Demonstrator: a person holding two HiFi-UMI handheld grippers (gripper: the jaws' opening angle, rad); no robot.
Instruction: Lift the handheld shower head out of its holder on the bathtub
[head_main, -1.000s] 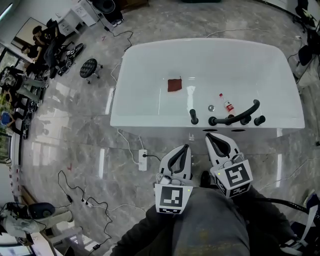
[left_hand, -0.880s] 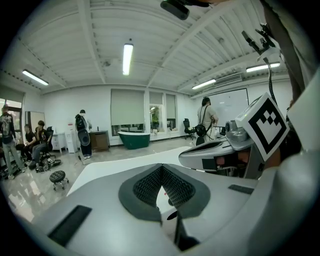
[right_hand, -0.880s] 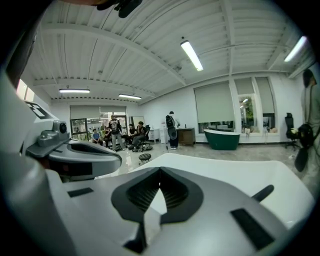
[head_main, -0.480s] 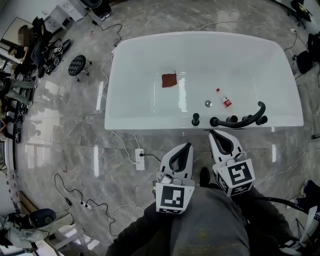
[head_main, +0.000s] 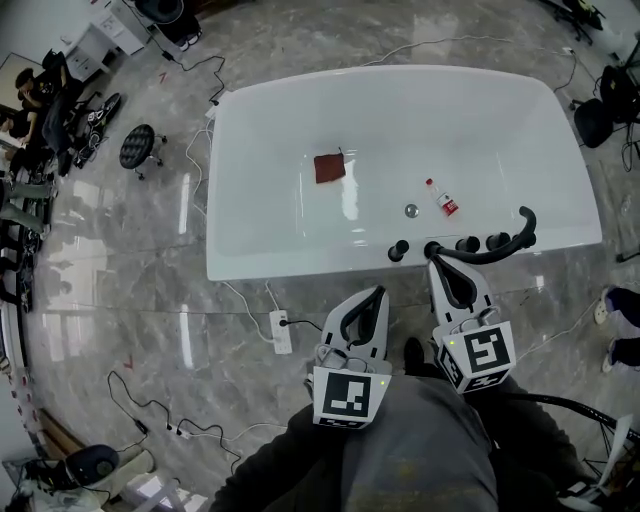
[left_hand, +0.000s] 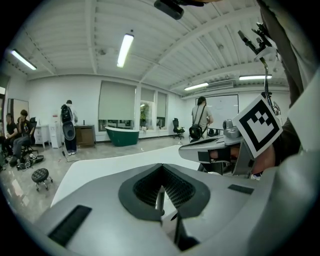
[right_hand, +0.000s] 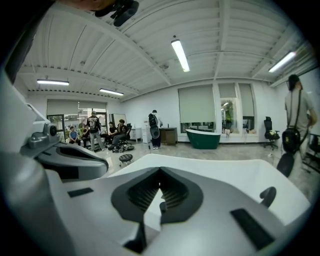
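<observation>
At the tub's near rim: right tongs (head_main: 437, 263) closed tip to tip, nothing between them, pointing at the rim just beside the black shower head (head_main: 521, 230). Shower head lies seated along that rim, untouched. Left tongs (head_main: 372, 292) also closed and empty, set back over the floor. White bathtub (head_main: 235, 262) contains one red-brown cloth (head_main: 329, 167) and one small bottle (head_main: 444, 201), well apart.

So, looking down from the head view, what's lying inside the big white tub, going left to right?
reddish-brown cloth → round metal drain → small bottle with a red label
</observation>
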